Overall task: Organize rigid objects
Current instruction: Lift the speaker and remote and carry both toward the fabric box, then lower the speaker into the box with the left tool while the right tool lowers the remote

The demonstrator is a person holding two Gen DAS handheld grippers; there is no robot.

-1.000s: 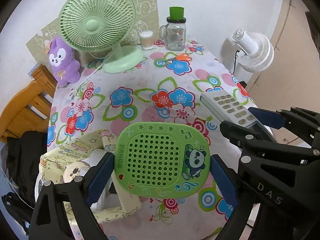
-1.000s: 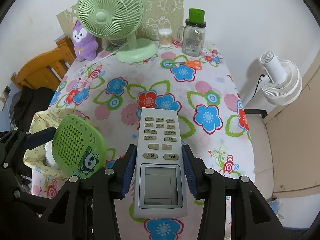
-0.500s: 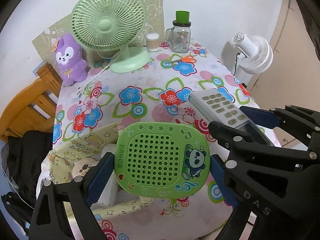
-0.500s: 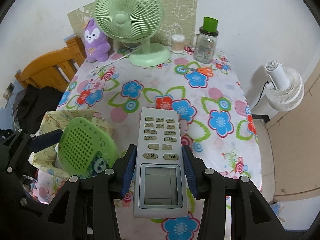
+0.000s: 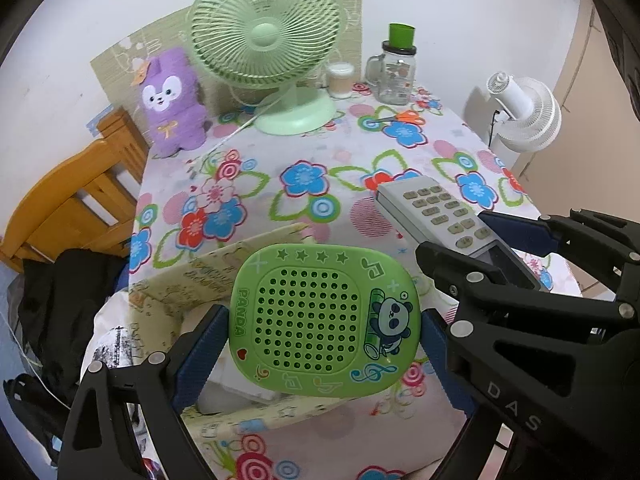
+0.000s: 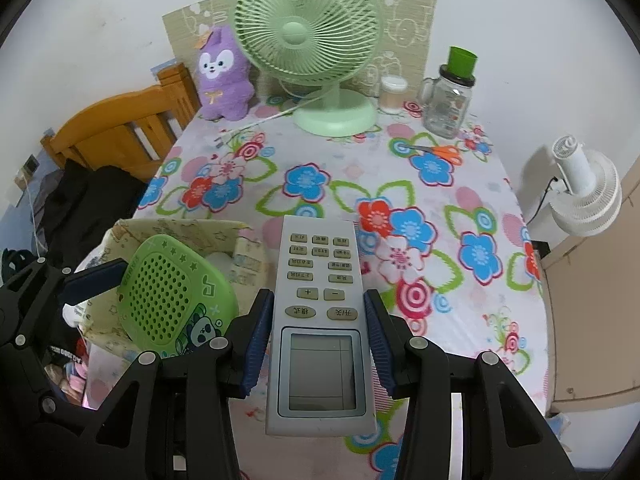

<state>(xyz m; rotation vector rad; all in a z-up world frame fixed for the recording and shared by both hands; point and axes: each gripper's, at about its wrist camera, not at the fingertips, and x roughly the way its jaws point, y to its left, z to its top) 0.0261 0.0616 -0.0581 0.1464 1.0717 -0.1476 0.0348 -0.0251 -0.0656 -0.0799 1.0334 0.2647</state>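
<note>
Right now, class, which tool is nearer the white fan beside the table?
Right. The right tool, gripping the remote, sits on the white fan's side; the left tool is farther, above the box.

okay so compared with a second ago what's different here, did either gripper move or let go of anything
Both grippers drew back toward the near end of the table, so the green fan and jar look farther off. The left gripper now holds the green panda case over the yellow box. Unchanged: the right gripper still clamps the remote; nothing released.

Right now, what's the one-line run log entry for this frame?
left gripper: shut on green panda speaker | right gripper: shut on remote control | both above floral table | yellow box below speaker
</note>
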